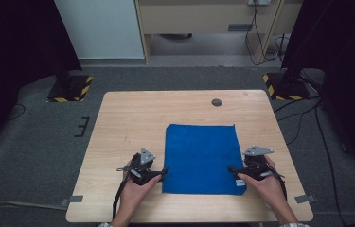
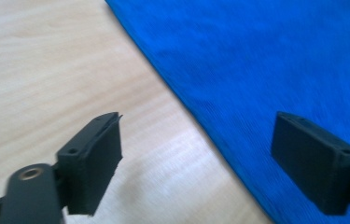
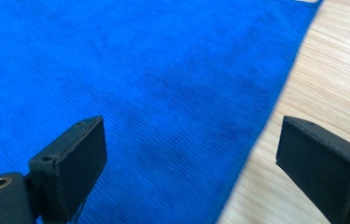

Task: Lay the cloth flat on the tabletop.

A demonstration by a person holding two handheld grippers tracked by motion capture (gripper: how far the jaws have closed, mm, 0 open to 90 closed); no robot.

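Blue cloth (image 1: pixel 201 158) lies flat on the wooden counter (image 1: pixel 128 118), toward its near edge, long axis running from the person toward the far side. Left gripper (image 1: pixel 162 173) sits at the cloth's near left edge, right gripper (image 1: pixel 232 170) at its near right edge. Both have their jaws spread wide, straddling the cloth's edges and gripping nothing.

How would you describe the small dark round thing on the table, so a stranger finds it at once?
Start at the light wooden table and go beyond the far edge of the flat blue rectangular cloth. There, near the table's far edge, sits a small dark grey round disc, the sole round mark on the wood.
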